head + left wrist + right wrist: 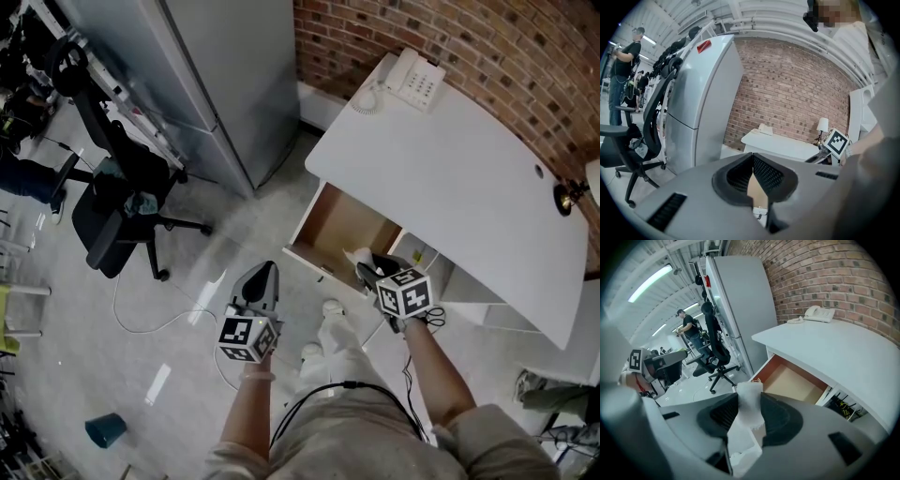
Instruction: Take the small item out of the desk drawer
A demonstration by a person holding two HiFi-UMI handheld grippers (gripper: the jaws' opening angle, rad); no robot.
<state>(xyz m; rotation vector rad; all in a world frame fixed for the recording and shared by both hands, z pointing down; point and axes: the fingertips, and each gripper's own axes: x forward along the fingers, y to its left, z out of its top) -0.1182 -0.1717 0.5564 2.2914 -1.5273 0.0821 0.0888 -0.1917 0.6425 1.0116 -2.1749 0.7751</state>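
The white desk (469, 169) has its drawer (342, 230) pulled open, and what shows of the wooden inside looks bare. My right gripper (367, 267) hangs just above the drawer's front right corner, shut on a small white crumpled item (360, 255). In the right gripper view the white item (749, 404) sticks up between the pads of the right gripper (750, 397), with the open drawer (792, 383) beyond. My left gripper (265, 272) hovers over the floor left of the drawer. In its own view the left gripper (753, 158) is shut, with nothing between its pads.
A white telephone (411, 80) sits on the desk's far corner and a lamp (567, 195) at its right edge. A tall grey cabinet (216, 84) stands left of the desk. A black office chair (122, 206), a floor cable (159, 323) and a teal cup (105, 429) are on the left.
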